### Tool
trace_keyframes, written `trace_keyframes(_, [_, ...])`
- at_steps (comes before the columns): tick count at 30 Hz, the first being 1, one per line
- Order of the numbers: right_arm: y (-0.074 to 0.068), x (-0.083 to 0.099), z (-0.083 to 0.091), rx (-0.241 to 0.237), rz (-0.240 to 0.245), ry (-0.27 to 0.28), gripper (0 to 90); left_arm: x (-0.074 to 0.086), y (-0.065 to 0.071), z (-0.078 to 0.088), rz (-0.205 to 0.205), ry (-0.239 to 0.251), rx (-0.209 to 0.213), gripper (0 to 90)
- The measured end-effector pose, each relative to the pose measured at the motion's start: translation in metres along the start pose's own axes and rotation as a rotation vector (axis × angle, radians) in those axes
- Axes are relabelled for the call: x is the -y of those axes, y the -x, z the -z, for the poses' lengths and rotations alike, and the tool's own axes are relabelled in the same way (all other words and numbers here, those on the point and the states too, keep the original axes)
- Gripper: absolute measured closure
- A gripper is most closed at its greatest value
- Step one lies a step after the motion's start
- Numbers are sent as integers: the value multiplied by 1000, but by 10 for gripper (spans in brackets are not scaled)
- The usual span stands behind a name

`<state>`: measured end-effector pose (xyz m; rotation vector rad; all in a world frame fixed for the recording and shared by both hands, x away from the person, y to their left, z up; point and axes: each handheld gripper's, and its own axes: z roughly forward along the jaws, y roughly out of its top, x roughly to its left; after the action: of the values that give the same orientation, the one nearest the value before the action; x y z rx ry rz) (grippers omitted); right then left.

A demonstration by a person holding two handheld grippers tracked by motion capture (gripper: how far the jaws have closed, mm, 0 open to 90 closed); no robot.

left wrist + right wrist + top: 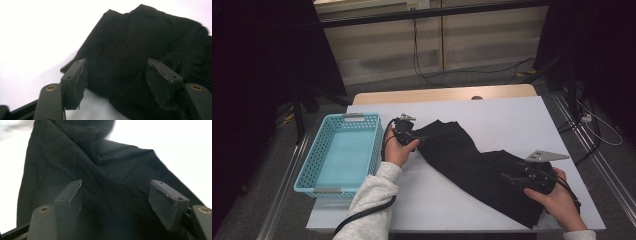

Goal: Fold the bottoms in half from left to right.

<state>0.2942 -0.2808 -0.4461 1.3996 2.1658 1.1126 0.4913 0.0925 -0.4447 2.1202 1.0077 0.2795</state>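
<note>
Between my two grippers the black cloth [472,165] lies crumpled across the white table [512,120]; my left gripper [116,75] stands spread over its one end, my right gripper [121,197] spread over the other, neither pinching it

Cloth [472,162] lies across table [512,115] middle, running from far-left to near-right. Basket [341,152] sits on table's left edge, just beside left gripper [412,131] at cloth's far end; right gripper [512,176] at near end.

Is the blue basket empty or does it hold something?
Empty. In the high view the blue basket shows only its bare bottom, and the black cloth lies beside it on the table.
</note>
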Motion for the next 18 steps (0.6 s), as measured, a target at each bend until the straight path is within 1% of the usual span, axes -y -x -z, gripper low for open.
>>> trace_keyframes(1, [0, 0, 0, 0, 0, 0, 282, 0, 0, 0, 0, 0, 0, 373])
trace_keyframes(3, [-2, -1, -2, -6, 8, -2, 282, -1, -3, -4, 10, 7, -19, 387])
trace_keyframes(5, [-4, -2, -3, -9, 10, 1, 282, -2, -7, -5, 0, 5, -25, 414])
trace_keyframes(6, [-4, -3, -4, -14, 14, 5, 282, -3, -9, -7, 10, 3, -22, 467])
trace_keyframes(8, [-4, -3, -5, -16, 13, 3, 282, -3, -9, -9, 13, 6, -22, 475])
trace_keyframes(9, [-4, -3, -6, -16, 13, 0, 281, -4, -11, -9, -2, -3, -25, 486])
trace_keyframes(10, [-4, -2, -7, -19, 14, -2, 281, -4, -11, -11, 15, -1, -22, 507])
trace_keyframes(11, [-4, -2, -8, -22, 13, -5, 281, -4, -14, -12, 9, -14, -24, 522])
trace_keyframes(12, [-5, -2, -10, -25, 15, -8, 279, -3, -15, -14, 16, -22, -15, 585])
trace_keyframes(13, [-5, -2, -10, -25, 15, -8, 279, -1, -15, -16, 23, -16, -12, 585])
trace_keyframes(14, [-6, -2, -11, -29, 25, -12, 275, 0, -15, -15, 23, -15, -16, 684])
trace_keyframes(15, [-6, -2, -11, -29, 25, -12, 275, 0, -15, -15, 23, -15, -16, 748])
trace_keyframes(16, [-6, -3, -11, -28, 25, -11, 274, 0, -14, -13, 29, -36, -13, 796])
trace_keyframes(17, [-6, -3, -11, -28, 24, -12, 272, -1, -14, -12, 32, -48, -12, 837])
trace_keyframes(18, [-6, -3, -11, -28, 24, -13, 272, -1, -13, -9, 28, -65, -9, 860])
